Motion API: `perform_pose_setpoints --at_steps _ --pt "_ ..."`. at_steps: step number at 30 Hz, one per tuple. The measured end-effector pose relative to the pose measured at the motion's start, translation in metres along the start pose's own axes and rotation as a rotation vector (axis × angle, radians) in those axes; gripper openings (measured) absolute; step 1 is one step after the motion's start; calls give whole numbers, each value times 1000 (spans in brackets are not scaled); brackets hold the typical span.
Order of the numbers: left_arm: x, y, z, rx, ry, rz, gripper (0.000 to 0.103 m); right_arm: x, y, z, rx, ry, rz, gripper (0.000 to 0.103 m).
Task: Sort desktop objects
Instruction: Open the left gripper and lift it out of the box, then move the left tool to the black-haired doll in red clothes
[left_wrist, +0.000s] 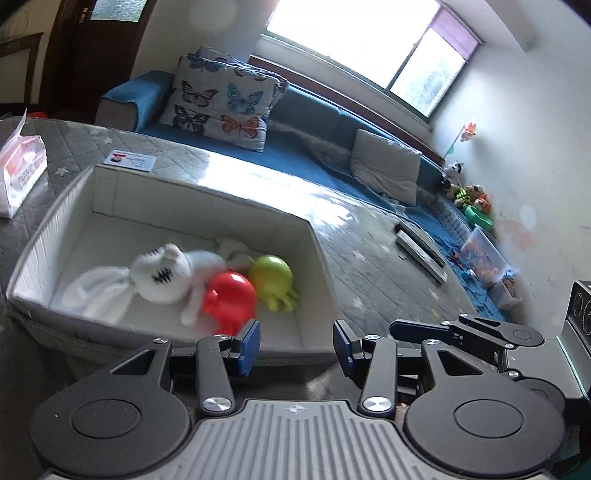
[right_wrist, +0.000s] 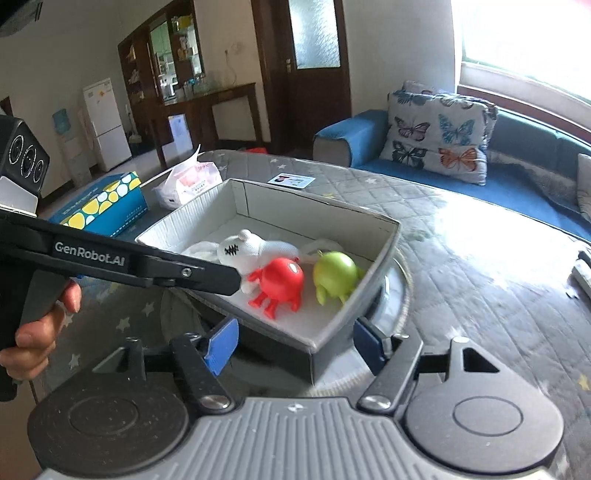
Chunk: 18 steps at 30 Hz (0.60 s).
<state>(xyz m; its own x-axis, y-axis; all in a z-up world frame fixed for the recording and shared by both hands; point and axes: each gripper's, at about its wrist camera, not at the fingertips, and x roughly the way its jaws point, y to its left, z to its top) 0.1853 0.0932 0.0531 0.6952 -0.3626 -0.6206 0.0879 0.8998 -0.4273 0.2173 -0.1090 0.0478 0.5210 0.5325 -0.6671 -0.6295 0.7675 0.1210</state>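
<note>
Three toys boxed, both grippers empty

The white plush (right_wrist: 255, 247), red toy (right_wrist: 280, 282) and green toy (right_wrist: 336, 275) lie together in the grey box (right_wrist: 384, 258), mid-frame. Left gripper (left_wrist: 295, 345) and right gripper (right_wrist: 293, 345) hover before it, jaws released. Tissue packs at upper left and a card sit outside; sorting looks nearly done.

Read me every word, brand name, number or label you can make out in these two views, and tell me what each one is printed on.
"GenRobot.AI": white lettering on the black arm of the left gripper, in the right wrist view.
Tissue pack: red print, too blurred to read.
Blue tissue box: small line of print, unreadable.
Card on the quilted cover: print too small to read.
Nothing else legible.
</note>
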Motion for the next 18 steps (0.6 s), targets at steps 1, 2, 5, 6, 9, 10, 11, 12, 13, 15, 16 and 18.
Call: perform_pose_setpoints --at_steps 1,2,5,6,9,10,11,12,13,15,16,18 --pt "-1 -3 -5 3 2 -5 46 -6 -1 -6 4 -5 -5 72" --pt "-2 -7 -9 7 5 -10 46 -10 -2 -11 7 -8 -9 72" --pt "-3 -16 -23 23 15 -18 46 -24 -4 -28 9 -17 -28 75" --pt "-3 -19 -28 26 20 -20 46 -30 -4 -36 8 -20 -37 76" --pt "-2 -26 -40 32 40 -27 46 -41 -4 -53 8 -27 -52 77" --pt "-2 -28 -44 34 45 -29 46 -44 -4 -59 11 -28 -54 77" --pt "-1 -30 -48 36 49 -31 46 -46 -3 -64 15 -29 -55 80" --pt "-1 -31 -52 38 52 -34 46 -48 -3 -69 17 -29 -58 81" --pt "-1 -33 -56 38 55 -39 46 -50 -2 -73 16 -30 -63 82" --pt "-1 -35 -62 33 64 -52 46 -52 1 -82 6 -29 -73 82" --pt "-1 -36 -66 29 70 -57 46 -53 2 -86 0 -28 -78 82" --pt "-1 -39 -72 26 78 -67 46 -56 4 -94 -1 -27 -85 84"
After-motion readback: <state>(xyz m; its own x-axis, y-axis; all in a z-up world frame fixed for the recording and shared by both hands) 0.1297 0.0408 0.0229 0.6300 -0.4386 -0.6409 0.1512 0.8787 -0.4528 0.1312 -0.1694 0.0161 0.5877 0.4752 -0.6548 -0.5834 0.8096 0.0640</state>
